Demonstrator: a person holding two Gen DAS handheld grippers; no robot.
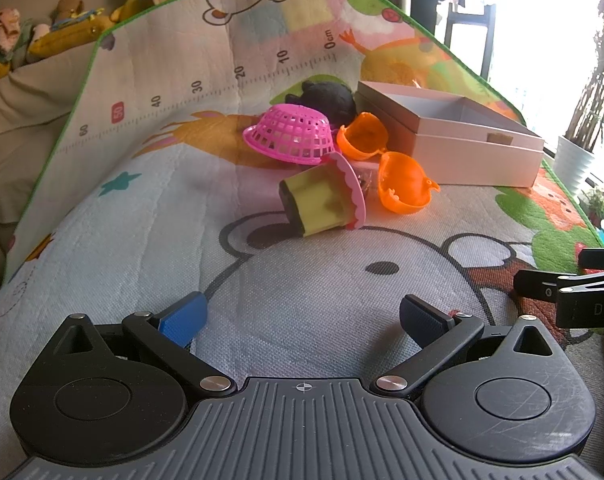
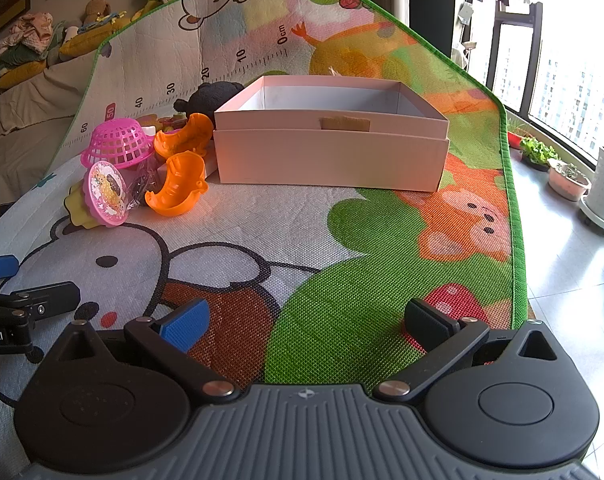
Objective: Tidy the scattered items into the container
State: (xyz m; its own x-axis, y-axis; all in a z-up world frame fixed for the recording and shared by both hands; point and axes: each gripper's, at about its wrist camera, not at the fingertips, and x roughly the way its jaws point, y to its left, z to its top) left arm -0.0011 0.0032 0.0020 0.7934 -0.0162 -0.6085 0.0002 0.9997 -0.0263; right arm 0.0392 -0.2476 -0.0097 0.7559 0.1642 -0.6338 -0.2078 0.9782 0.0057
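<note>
A pile of toys lies on the play mat left of a white open box (image 2: 330, 152) (image 1: 478, 148). It holds an upturned pink basket (image 1: 292, 134) (image 2: 118, 144), two orange shell halves (image 1: 404, 184) (image 1: 362, 136) (image 2: 178, 188), a tipped yellow cup with a pink lid (image 1: 322, 202) (image 2: 104, 194) and a black plush toy (image 1: 330, 96) (image 2: 212, 96). My left gripper (image 1: 302, 316) hovers open over the mat, well short of the cup. My right gripper (image 2: 306, 318) is open too, in front of the box, nothing between its fingers.
The cartoon mat (image 2: 342, 260) ends at a green border (image 2: 514, 208); tiled floor with potted plants (image 2: 570, 176) lies to the right by the windows. A sofa with stuffed toys (image 1: 70, 20) stands behind the mat. The right gripper's body (image 1: 574, 292) shows at the left view's right edge.
</note>
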